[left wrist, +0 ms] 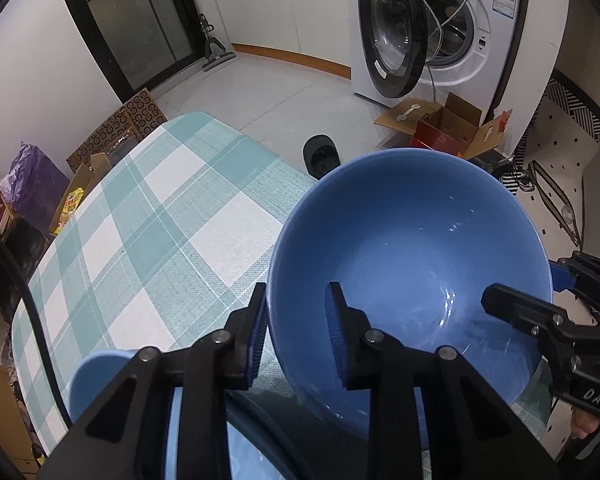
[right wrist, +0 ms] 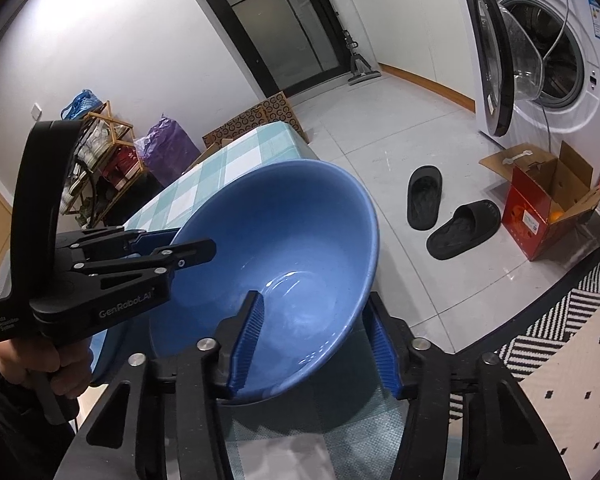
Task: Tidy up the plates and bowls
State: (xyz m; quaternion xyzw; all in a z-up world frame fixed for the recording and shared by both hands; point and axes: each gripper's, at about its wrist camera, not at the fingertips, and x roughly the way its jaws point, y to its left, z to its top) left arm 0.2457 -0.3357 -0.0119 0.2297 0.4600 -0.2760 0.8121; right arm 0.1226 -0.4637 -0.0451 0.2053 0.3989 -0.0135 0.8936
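Observation:
A large blue bowl (left wrist: pixel 412 248) hangs tilted over the near corner of the checked table (left wrist: pixel 140 220). My left gripper (left wrist: pixel 298 320) is shut on the bowl's rim, one pad outside the wall and one inside. From the opposite side, my right gripper (right wrist: pixel 316 336) straddles the bowl (right wrist: pixel 284 240) with one finger in and one out. Its pads still stand wide apart and do not clamp the wall, so it is open. In the left wrist view the right gripper (left wrist: pixel 524 284) shows at the bowl's right edge. The left gripper (right wrist: pixel 188 240) shows on the left of the right wrist view, held by a hand (right wrist: pixel 60 368).
A smaller pale blue bowl (left wrist: pixel 96 380) and a dark-rimmed plate (left wrist: pixel 240 452) lie under my left gripper. On the floor beyond are two black slippers (right wrist: pixel 424 196), an open cardboard box (right wrist: pixel 540 208), a washing machine (right wrist: pixel 548 60) with its door open and a patterned rug (right wrist: pixel 560 340).

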